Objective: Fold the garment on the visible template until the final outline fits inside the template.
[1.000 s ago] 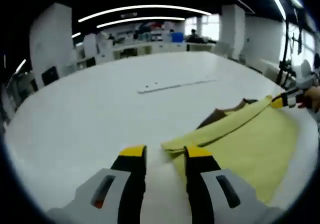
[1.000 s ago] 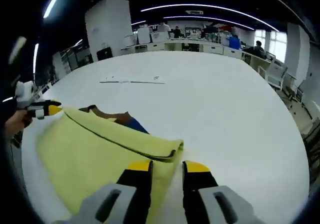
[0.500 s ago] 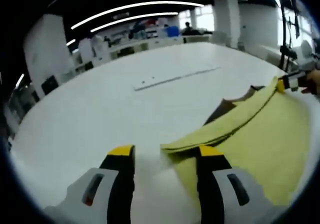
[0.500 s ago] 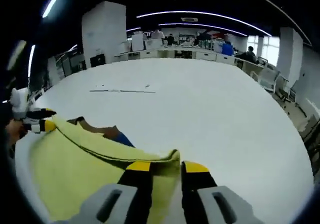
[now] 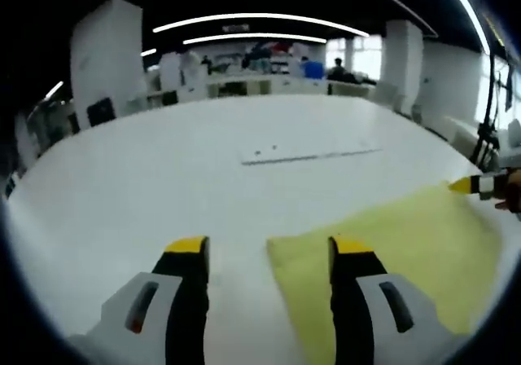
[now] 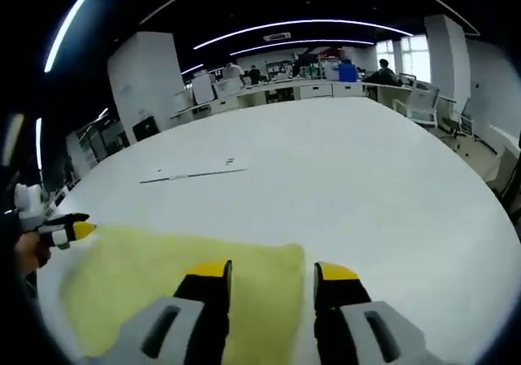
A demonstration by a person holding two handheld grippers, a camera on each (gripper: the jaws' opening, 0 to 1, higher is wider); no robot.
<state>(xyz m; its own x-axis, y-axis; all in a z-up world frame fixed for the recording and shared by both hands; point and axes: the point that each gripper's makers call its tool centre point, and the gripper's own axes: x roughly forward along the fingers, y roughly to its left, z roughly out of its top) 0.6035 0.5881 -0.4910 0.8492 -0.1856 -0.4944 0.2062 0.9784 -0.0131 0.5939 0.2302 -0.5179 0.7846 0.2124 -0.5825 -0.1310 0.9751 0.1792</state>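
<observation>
On the white table, both released grippers flank the flat yellow garment.

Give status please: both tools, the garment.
Left tool open. Right tool open. Yellow garment flat on white table, nothing in the way.

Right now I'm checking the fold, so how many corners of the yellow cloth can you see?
2 on the yellow garment: one between the left gripper fingers, one between the right gripper fingers. Others may be hidden.
</observation>
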